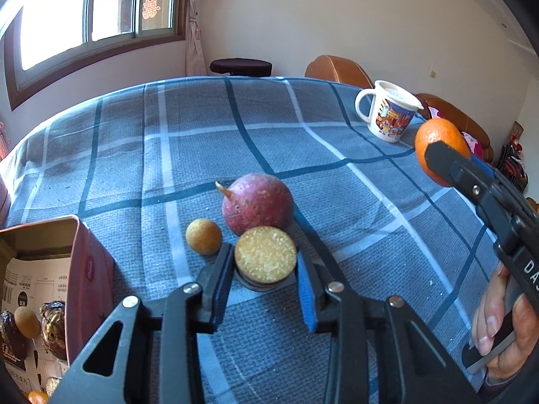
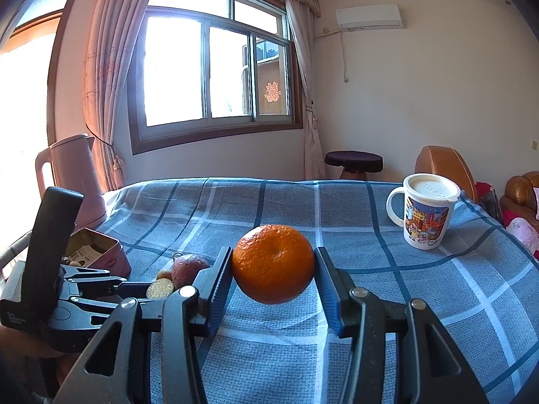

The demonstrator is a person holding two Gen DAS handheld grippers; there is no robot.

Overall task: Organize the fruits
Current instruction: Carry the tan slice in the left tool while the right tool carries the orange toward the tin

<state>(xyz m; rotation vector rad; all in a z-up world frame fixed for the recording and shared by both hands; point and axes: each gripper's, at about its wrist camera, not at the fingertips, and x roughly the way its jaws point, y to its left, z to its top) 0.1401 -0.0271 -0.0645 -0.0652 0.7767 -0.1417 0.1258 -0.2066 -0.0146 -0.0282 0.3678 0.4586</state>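
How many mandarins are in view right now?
2. One mandarin is clamped in the right hand-held gripper above the tablecloth; the other mandarin is partly visible at the bottom-left edge of the left wrist view, inside the open tin. More may be hidden there.

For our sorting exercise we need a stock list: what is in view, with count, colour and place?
orange: one, orange, held aloft by right gripper
stalked fruit: one, purple-red, centre
small round fruit: one, yellow-brown, left of it
speckled disc: one, yellow, in left gripper
mug: one, white, printed, lidded, far right
tin: one, pink, open, left edge
kettle: one, pink, behind tin
cloth: one, blue checked, underneath
grippers: two, black, blue pads
hand: one, on right gripper's handle
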